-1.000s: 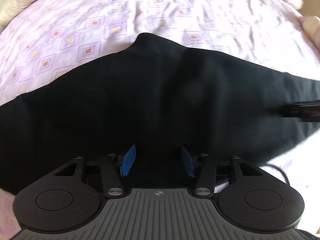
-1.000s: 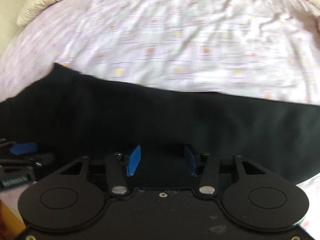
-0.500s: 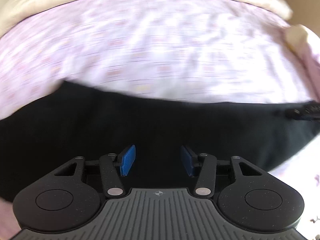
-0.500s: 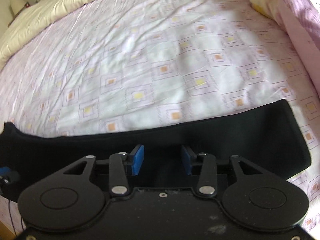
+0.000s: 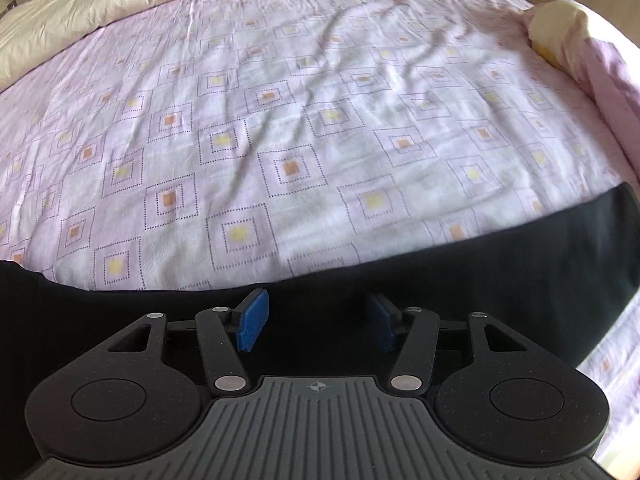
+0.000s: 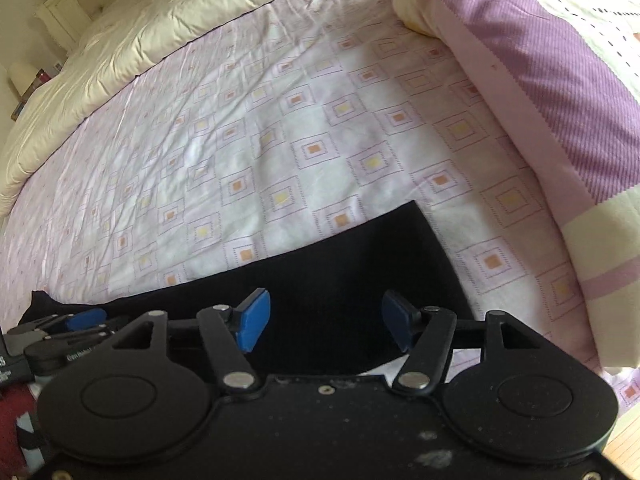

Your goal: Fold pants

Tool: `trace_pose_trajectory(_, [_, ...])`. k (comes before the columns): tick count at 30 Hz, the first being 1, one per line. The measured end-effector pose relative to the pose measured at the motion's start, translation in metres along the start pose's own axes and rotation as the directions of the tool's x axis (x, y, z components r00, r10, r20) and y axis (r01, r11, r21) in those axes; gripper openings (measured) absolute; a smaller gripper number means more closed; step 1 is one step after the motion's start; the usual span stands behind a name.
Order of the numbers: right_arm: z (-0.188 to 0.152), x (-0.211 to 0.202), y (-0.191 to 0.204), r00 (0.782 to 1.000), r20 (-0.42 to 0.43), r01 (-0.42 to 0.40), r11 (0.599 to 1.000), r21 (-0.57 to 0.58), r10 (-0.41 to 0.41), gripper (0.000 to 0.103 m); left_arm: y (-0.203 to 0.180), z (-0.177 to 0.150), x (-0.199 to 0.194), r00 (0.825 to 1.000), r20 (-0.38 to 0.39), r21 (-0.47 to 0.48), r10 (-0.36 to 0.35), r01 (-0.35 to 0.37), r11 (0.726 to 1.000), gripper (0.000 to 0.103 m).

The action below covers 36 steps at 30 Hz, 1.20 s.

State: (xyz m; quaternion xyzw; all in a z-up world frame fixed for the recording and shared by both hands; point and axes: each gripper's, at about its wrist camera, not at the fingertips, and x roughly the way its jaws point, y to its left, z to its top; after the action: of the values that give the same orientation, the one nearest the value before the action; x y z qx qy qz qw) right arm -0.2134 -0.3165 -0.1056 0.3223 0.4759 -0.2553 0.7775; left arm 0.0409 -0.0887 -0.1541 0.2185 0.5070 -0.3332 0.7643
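Observation:
Black pants point(image 5: 480, 280) lie flat as a long dark band across the near part of the bed; in the right wrist view the pants point(image 6: 360, 264) end at a squared edge on the right. My left gripper point(image 5: 316, 322) is open and empty, with its blue pads over the black cloth. My right gripper point(image 6: 326, 326) is open and empty, over the right end of the pants. The left gripper point(image 6: 80, 320) shows at the far left of the right wrist view.
The pink bedsheet point(image 5: 280, 120) with square prints stretches beyond the pants. A cream duvet point(image 6: 140, 40) is bunched along the far edge. A purple and cream folded blanket point(image 6: 560, 100) lies on the right. A nightstand point(image 6: 28, 80) stands at far left.
Both grippers have drawn back toward the near edge and tilted up; the pants now fill less of each view and more sheet shows. Both grippers stay open.

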Motion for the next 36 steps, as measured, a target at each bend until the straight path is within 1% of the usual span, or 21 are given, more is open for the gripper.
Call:
trace_pose_trajectory(1, [-0.001,0.002,-0.008,1.000,-0.011,0.007,1.000,0.006,-0.007,0.073,-0.001,0.004,0.003,1.000,-0.007,0.001,0.001,-0.001,1.000,0.055])
trace_pose_trajectory(2, [-0.001,0.004,-0.014,1.000,-0.022,0.010,1.000,0.015,-0.010,0.074,-0.002,0.007,0.004,1.000,-0.016,0.004,0.004,-0.004,1.000,0.054])
trace_pose_trajectory(5, [-0.001,0.010,-0.034,0.999,-0.041,0.010,0.999,0.033,-0.008,0.075,-0.006,0.009,-0.001,0.999,-0.029,0.001,0.017,-0.017,1.000,0.052])
trace_pose_trajectory(6, [0.000,0.013,-0.038,0.999,-0.044,0.020,0.999,0.027,-0.018,0.077,-0.008,0.010,-0.005,0.999,-0.023,-0.003,0.026,-0.026,1.000,0.050])
trace_pose_trajectory(7, [0.002,0.016,-0.042,0.998,-0.055,0.031,0.999,0.021,-0.030,0.082,-0.010,0.010,-0.010,0.999,-0.012,-0.007,0.031,-0.031,0.999,0.049])
trace_pose_trajectory(10, [0.006,0.023,-0.055,0.997,-0.078,0.030,0.999,0.024,-0.028,0.082,-0.023,0.012,-0.026,1.000,0.020,-0.014,-0.004,0.004,1.000,0.048])
trace_pose_trajectory(12, [0.009,0.030,-0.063,0.994,-0.109,-0.017,0.999,0.034,0.020,0.084,-0.037,0.013,-0.033,0.998,0.033,0.000,-0.051,0.051,0.999,0.048])
trace_pose_trajectory(13, [0.010,0.034,-0.067,0.990,-0.129,-0.048,0.998,0.038,0.052,0.088,-0.045,0.013,-0.035,0.997,0.033,0.013,-0.075,0.074,0.997,0.048])
trace_pose_trajectory(14, [0.011,0.038,-0.070,0.987,-0.136,-0.076,0.996,0.036,0.080,0.089,-0.053,0.013,-0.035,0.995,0.029,0.025,-0.095,0.095,0.995,0.048])
trace_pose_trajectory(16, [0.014,0.044,-0.077,0.978,-0.140,-0.149,0.988,0.036,0.153,0.090,-0.069,0.014,-0.033,0.989,0.010,0.039,-0.147,0.146,0.988,0.048])
trace_pose_trajectory(19, [0.020,0.049,-0.089,0.959,-0.136,-0.238,0.967,0.090,0.248,0.090,-0.086,0.016,-0.026,0.983,-0.015,0.046,-0.185,0.186,0.982,0.048])
trace_pose_trajectory(20, [0.022,0.050,-0.093,0.946,-0.132,-0.281,0.952,0.119,0.296,0.083,-0.091,0.016,-0.024,0.980,-0.025,0.047,-0.195,0.196,0.979,0.048])
trace_pose_trajectory(21, [0.022,0.053,-0.097,0.930,-0.139,-0.319,0.936,0.151,0.340,0.073,-0.095,0.017,-0.022,0.978,-0.034,0.048,-0.205,0.207,0.977,0.048])
trace_pose_trajectory(22, [0.022,0.060,-0.098,0.914,-0.163,-0.343,0.922,0.179,0.371,0.044,-0.099,0.016,-0.021,0.976,-0.040,0.051,-0.212,0.214,0.975,0.048])
trace_pose_trajectory(23, [0.021,0.068,-0.096,0.899,-0.197,-0.357,0.914,0.193,0.392,0.024,-0.103,0.016,-0.020,0.975,-0.046,0.059,-0.216,0.218,0.974,0.048])
trace_pose_trajectory(24, [0.018,0.075,-0.088,0.892,-0.220,-0.362,0.915,0.176,0.395,0.024,-0.107,0.016,-0.019,0.975,-0.052,0.071,-0.217,0.220,0.973,0.048])
trace_pose_trajectory(25, [0.015,0.078,-0.080,0.893,-0.223,-0.363,0.919,0.152,0.390,0.024,-0.110,0.017,-0.018,0.974,-0.058,0.084,-0.217,0.222,0.972,0.048])
trace_pose_trajectory(28, [0.014,0.072,-0.062,0.916,-0.173,-0.341,0.929,0.143,0.363,0.023,-0.117,0.016,-0.015,0.974,-0.071,0.107,-0.215,0.222,0.969,0.048])
trace_pose_trajectory(32, [0.013,0.052,-0.050,0.951,-0.103,-0.281,0.954,0.100,0.291,0.021,-0.123,0.013,-0.004,0.973,-0.097,0.122,-0.211,0.222,0.967,0.048])
trace_pose_trajectory(34, [0.014,0.037,-0.046,0.962,-0.066,-0.260,0.962,0.084,0.266,0.021,-0.128,0.010,0.004,0.976,-0.103,0.150,-0.194,0.208,0.967,0.048])
trace_pose_trajectory(36, [0.015,0.018,-0.044,0.964,-0.032,-0.259,0.962,0.080,0.263,0.020,-0.131,0.008,0.011,0.981,-0.085,0.183,-0.177,0.190,0.965,0.049])
